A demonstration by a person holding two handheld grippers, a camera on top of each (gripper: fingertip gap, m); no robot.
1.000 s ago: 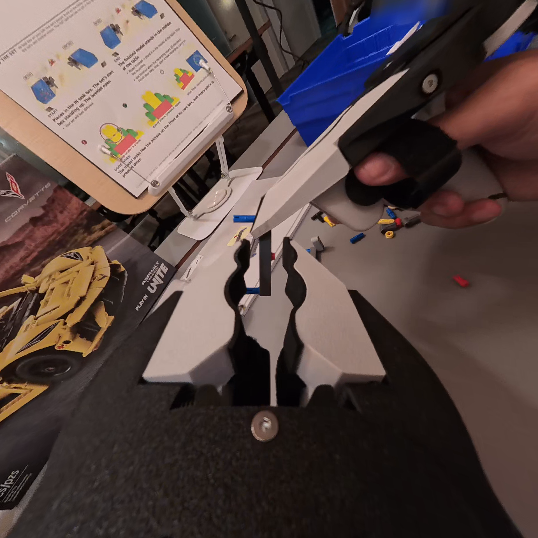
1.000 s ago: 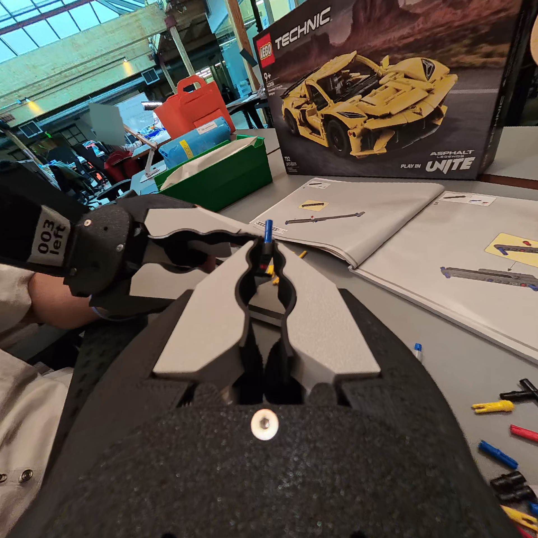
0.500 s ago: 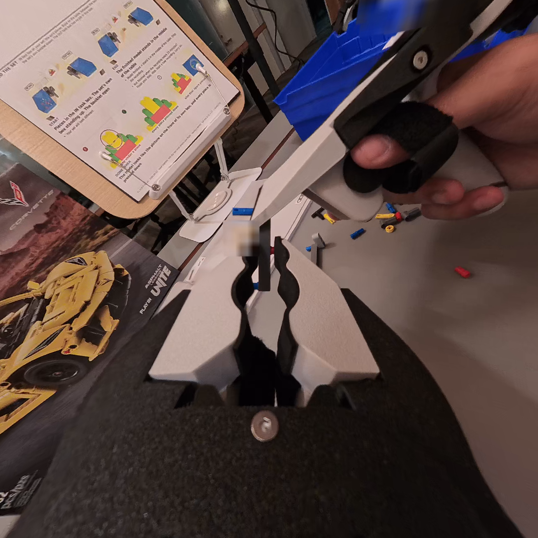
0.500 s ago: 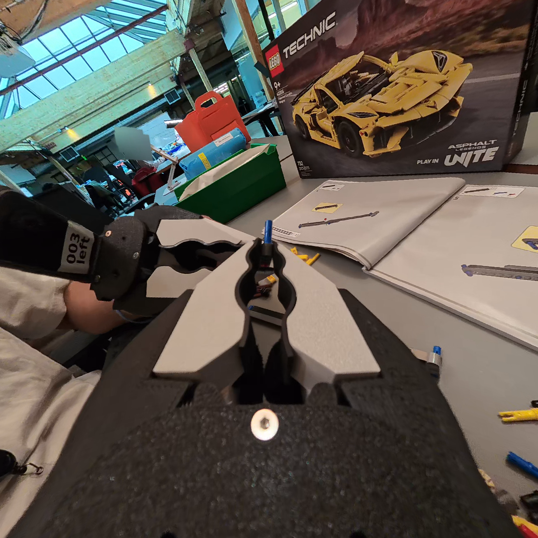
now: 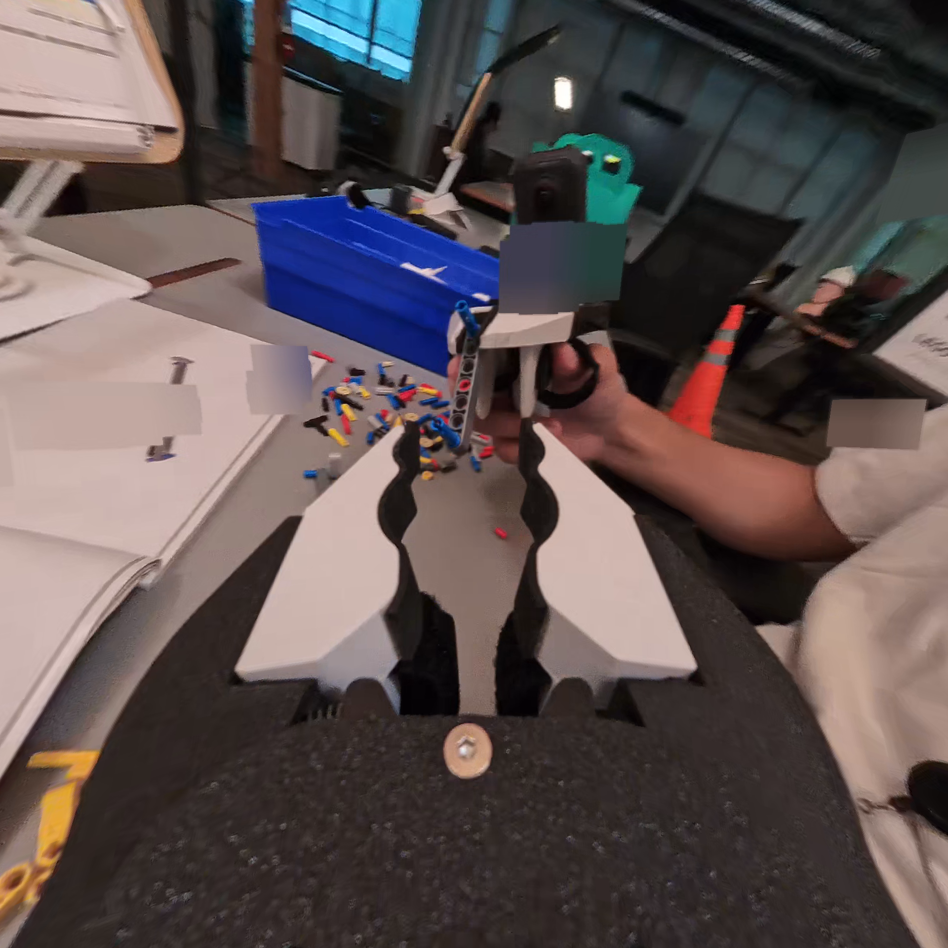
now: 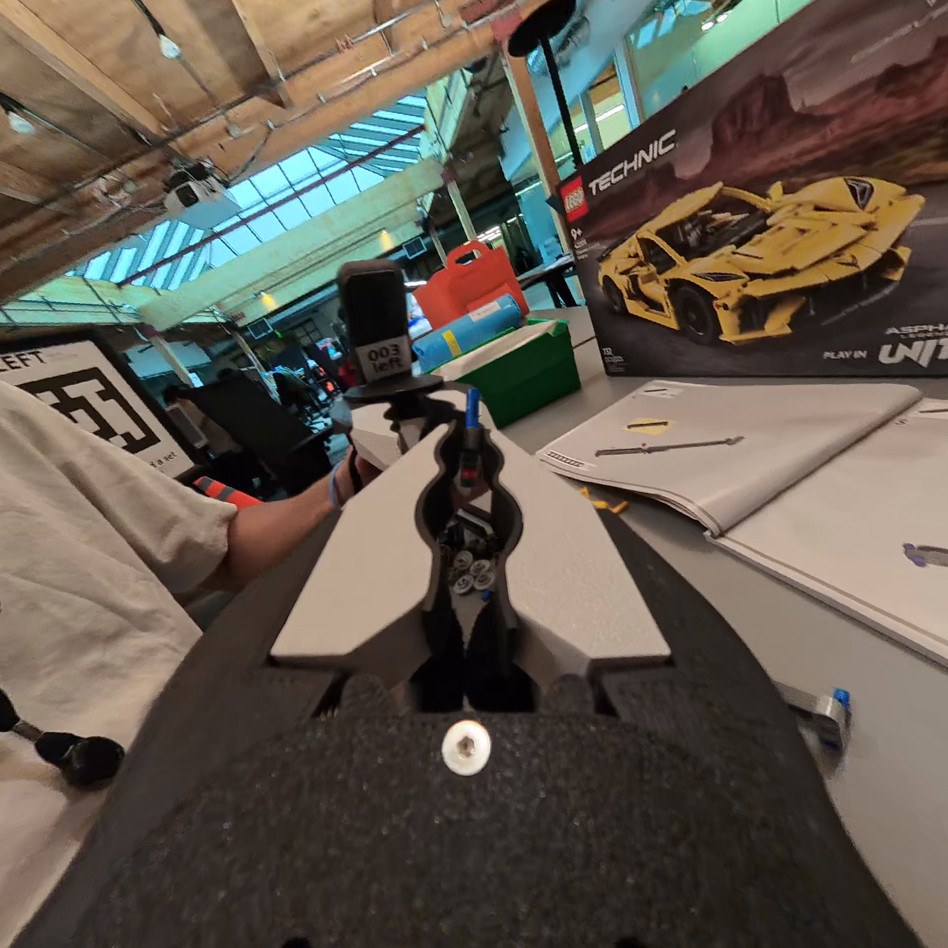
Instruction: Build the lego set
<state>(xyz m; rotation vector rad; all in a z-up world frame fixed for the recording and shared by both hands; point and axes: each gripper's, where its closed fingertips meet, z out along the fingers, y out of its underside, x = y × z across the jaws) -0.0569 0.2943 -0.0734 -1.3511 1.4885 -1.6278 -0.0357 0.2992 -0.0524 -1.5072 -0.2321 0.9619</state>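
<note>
Left wrist view, left gripper (image 5: pixel 467 441) gaping, right gripper (image 6: pixel 469 436) pinching beam (image 6: pixel 470 459)

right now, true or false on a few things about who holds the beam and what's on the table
1. The left hand-held gripper is open and holds nothing. True.
2. The right hand-held gripper is shut on the black beam. True.
3. A blue pin sticks out of the beam's top end. True.
4. The loose small pieces lie inside the blue bin. False: they lie scattered on the grey table, in front of the bin.
5. The instruction booklet is closed. False: it lies open.
</note>
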